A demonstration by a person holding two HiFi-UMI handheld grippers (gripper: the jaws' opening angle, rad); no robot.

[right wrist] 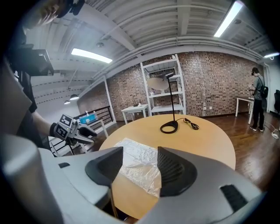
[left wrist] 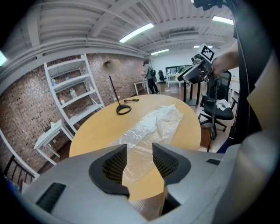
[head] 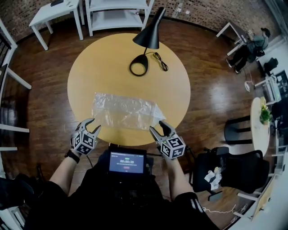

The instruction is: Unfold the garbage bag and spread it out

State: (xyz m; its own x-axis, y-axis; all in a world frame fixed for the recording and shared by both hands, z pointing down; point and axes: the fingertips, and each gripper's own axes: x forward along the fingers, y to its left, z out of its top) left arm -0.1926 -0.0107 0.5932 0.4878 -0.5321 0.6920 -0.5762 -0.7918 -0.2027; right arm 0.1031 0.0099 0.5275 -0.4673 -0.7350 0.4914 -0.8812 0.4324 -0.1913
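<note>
- Closest in: a small screen device [head: 127, 162] sits at the person's chest, below both arms.
- Left hand-held gripper [head: 91, 126] is released, jaws standing apart with nothing pinched. It hangs just off the near-left rim of the bench [head: 103, 67], and its own view only shows bench and plastic past the gap.
- Right hand-held gripper [head: 159, 128] is the same deal: jaws apart, empty, at the near-right rim and close to the bag's right corner. I don't see it touching the bag.
- The garbage bag [head: 123, 111] is clear, crinkly plastic lying flat-ish on the near half of the round wooden bench. It's stretched sideways between the two grippers, with its near edge close to the rim.
- Further back on the bench is a black desk lamp [head: 146, 45] with a ring base, its cord curled beside it, well apart from the bag.
- Off to the right on the wood floor there's a black office chair [head: 234, 168].
- Far end: a white shelving unit [head: 118, 13] and a small white table [head: 54, 13] by the brick wall.
</note>
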